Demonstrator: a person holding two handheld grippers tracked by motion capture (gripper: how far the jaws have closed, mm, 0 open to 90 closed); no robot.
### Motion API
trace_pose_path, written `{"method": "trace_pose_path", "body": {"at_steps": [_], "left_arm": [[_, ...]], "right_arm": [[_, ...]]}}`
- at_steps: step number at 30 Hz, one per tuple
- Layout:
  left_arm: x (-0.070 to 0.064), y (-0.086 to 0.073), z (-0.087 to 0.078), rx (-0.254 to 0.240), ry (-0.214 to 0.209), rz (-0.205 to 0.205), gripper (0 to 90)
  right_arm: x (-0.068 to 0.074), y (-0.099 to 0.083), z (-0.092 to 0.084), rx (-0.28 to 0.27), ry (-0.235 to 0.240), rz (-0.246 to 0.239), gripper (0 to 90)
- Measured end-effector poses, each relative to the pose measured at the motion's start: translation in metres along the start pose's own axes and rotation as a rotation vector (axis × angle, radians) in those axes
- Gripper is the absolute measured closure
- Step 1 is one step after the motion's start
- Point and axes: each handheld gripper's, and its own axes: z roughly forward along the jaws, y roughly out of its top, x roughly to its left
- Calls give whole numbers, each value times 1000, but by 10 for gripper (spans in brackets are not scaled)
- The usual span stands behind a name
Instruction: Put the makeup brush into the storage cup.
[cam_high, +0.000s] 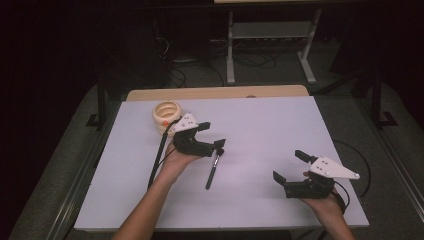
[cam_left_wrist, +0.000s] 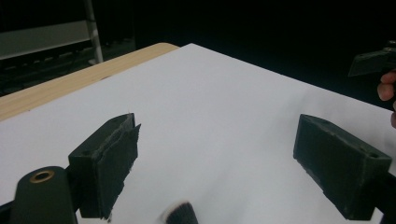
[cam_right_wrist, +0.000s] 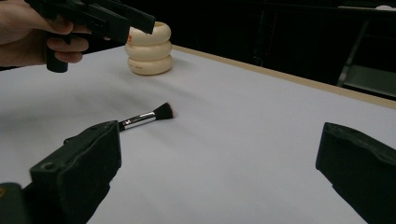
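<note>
Toward the left of the white worktop (cam_high: 260, 125) stands a cream ribbed holder (cam_high: 166, 114) with a small orange mark, unreadable. Just right of it the left gripper (cam_high: 214, 135) hovers, jaws spread and empty, above the bristle end of a makeup brush (cam_high: 213, 168). The brush lies flat, bristles pointing away, handle toward the person. Far right, the right gripper (cam_high: 289, 166) is also spread, empty. Beyond, the room is dark.

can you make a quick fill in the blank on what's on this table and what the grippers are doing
1. The makeup brush lies flat on the white table, its bristles nearest the ____ gripper.
2. The cream holder looks like ____ stacked rings.
3. The right gripper has its jaws ____.

Missing words: left; three; open
</note>
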Motion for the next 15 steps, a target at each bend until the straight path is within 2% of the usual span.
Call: {"method": "trace_pose_path", "body": {"at_steps": [1, 15], "left_arm": [[0, 1, 0, 2, 7, -11, 134], [-3, 0, 5, 87, 34, -9, 144]], "right_arm": [[0, 0, 0, 0, 0, -1, 0], [-1, 0, 1, 3, 1, 1, 0]]}}
